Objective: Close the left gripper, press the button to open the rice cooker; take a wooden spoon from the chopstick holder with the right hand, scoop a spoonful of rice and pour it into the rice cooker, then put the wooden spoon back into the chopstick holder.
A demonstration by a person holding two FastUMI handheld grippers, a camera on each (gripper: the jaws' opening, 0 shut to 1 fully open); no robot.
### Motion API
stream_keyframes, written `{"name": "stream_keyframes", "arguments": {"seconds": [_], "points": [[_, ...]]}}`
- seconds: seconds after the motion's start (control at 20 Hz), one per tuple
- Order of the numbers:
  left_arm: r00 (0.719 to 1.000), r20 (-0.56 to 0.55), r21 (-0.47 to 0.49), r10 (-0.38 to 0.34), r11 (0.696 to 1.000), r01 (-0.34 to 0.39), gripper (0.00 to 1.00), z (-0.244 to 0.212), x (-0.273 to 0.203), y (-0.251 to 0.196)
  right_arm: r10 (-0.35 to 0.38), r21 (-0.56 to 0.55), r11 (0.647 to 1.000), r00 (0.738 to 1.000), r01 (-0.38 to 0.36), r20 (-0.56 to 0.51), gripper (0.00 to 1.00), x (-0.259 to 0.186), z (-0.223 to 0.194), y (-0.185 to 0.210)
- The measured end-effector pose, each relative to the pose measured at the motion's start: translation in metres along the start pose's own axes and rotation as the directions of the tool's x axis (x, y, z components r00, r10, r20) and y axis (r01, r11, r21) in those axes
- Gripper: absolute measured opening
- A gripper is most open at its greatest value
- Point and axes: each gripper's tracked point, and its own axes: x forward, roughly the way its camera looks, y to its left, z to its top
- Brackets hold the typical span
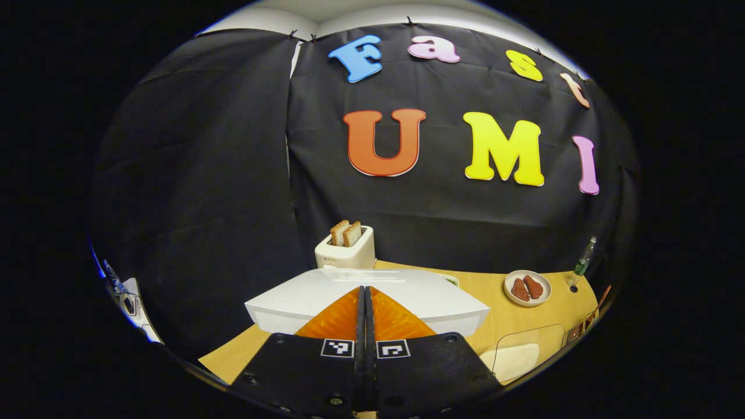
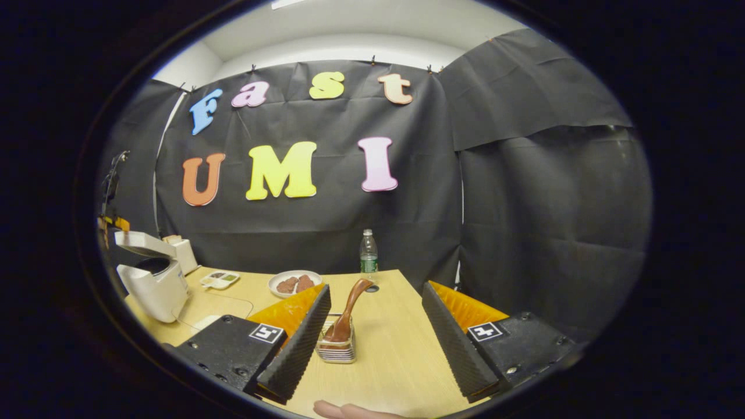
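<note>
Wooden bench (image 2: pixel 396 349) carries the chopstick holder (image 2: pixel 336 349) with its wooden spoon (image 2: pixel 349 311), between the wide-open right gripper's (image 2: pixel 372 337) fingers, untouched. Left gripper (image 1: pixel 366 308), fingers pressed together, hangs just above the rice cooker's (image 1: pixel 291 299) raised lid.

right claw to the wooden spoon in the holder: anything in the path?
Nothing visible does. In the right gripper view the right claw is open, and the wooden spoon stands in the chopstick holder in line with the gap between its fingers, with only bare table around it.

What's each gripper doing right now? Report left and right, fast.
Left gripper: closed, holding nothing, above the rice cooker.
Right gripper: open, empty, wooden spoon ahead between its fingers.
</note>
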Motion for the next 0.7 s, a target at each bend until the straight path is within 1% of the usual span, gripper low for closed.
{"name": "stream_keyframes", "arguments": {"seconds": [0.05, 0.1, 0.15, 0.2, 0.25, 0.4, 0.45, 0.5, 0.6, 0.7], "points": [[1.0, 0.031, -0.012, 0.003, 1.0, -0.002, 0.0, 0.009, -0.006, 0.002, 0.002, 0.007, 1.0, 1.0, -0.002, -0.004, 1.0, 0.0, -0.001, 0.0], [0.999, 0.046, -0.026, -0.001, 1.0, 0.002, 0.0, 0.015, -0.012, 0.003, 0.005, 0.019, 1.0, 1.0, -0.004, -0.003, 1.0, 0.001, -0.003, -0.001], [0.998, 0.065, -0.033, -0.016, 0.999, 0.018, 0.0, 0.015, -0.021, 0.0, 0.013, 0.03, 0.999, 1.0, -0.013, -0.003, 0.96, 0.002, -0.004, 0.001], [0.995, 0.091, -0.032, -0.038, 0.999, 0.041, 0.0, 0.017, -0.035, -0.005, 0.026, 0.041, 0.999, 1.0, -0.026, -0.006, 0.99, 0.004, -0.007, 0.004], [0.992, 0.108, -0.018, -0.057, 0.998, 0.059, 0.0, 0.016, -0.049, -0.01, 0.041, 0.048, 0.998, 0.999, -0.041, -0.004, 0.99, 0.006, -0.008, 0.008], [0.983, 0.155, 0.041, -0.095, 0.995, 0.089, 0.65, 0.006, -0.089, -0.021, 0.075, 0.075, 0.994, 0.997, -0.075, -0.006, 0.99, 0.014, -0.016, 0.016], [0.981, 0.17, 0.055, -0.099, 0.994, 0.09, 0.99, 0.002, -0.101, -0.023, 0.084, 0.081, 0.993, 0.996, -0.082, -0.011, 0.99, 0.018, -0.02, 0.019], [0.978, 0.183, 0.058, -0.099, 0.994, 0.09, 0.96, -0.001, -0.112, -0.022, 0.087, 0.085, 0.993, 0.996, -0.085, -0.016, 0.99, 0.022, -0.024, 0.021], [0.975, 0.196, 0.045, -0.103, 0.994, 0.096, 0.97, -0.009, -0.128, -0.025, 0.097, 0.092, 0.991, 0.995, -0.095, -0.026, 0.99, 0.031, -0.031, 0.026], [0.972, 0.202, 0.028, -0.123, 0.992, 0.12, 0.97, -0.019, -0.142, -0.03, 0.106, 0.099, 0.99, 0.994, -0.102, -0.034, 1.0, 0.044, -0.037, 0.03]]}}
